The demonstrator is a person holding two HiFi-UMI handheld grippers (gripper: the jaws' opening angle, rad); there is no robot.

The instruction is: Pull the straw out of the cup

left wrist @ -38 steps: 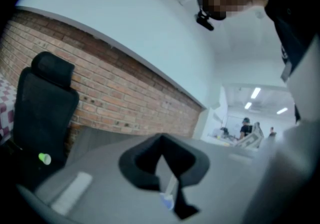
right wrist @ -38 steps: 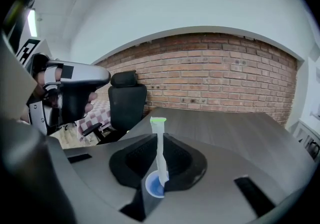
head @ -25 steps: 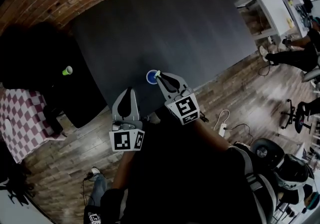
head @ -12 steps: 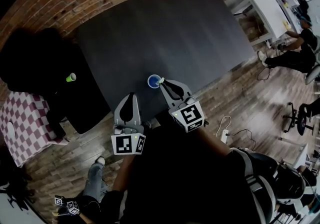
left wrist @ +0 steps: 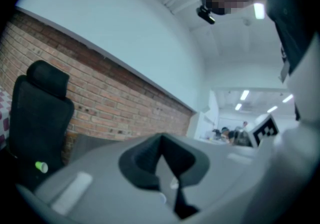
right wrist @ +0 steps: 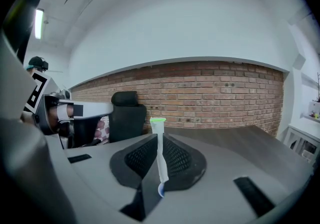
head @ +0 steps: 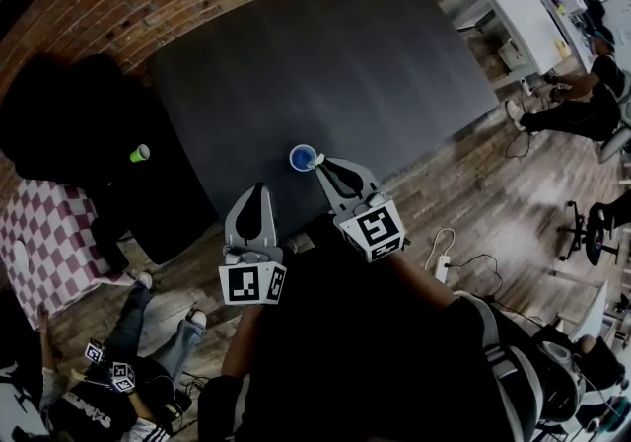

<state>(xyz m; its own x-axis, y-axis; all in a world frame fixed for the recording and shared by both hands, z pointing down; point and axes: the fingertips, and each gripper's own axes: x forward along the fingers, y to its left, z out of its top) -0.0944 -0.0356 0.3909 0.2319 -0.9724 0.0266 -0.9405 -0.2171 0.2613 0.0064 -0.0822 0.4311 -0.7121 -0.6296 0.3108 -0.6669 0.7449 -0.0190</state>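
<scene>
A small blue cup point(head: 302, 157) stands on the dark table point(head: 335, 55) close to its near edge. A white straw with a green top point(right wrist: 160, 160) stands upright between the jaws of my right gripper point(right wrist: 159, 143), which is shut on it. In the head view the right gripper point(head: 321, 167) sits just right of the cup, with the straw point(head: 314, 164) at its tip. A sliver of the blue cup point(right wrist: 161, 191) shows below the straw; whether the straw's end is inside is hidden. My left gripper point(head: 254, 195) hangs shut and empty off the table's near edge, left of the cup.
A black office chair point(head: 59, 119) stands left of the table, with a green cup point(head: 140, 153) by it and a checkered cloth point(head: 44, 238) beyond. A seated person point(head: 108, 391) is at the lower left, another person point(head: 577, 100) at the right. Cables point(head: 449, 243) lie on the wooden floor.
The right gripper stays shut on the straw beside the cup and the left gripper holds its place. A person has come into view at the lower left.
</scene>
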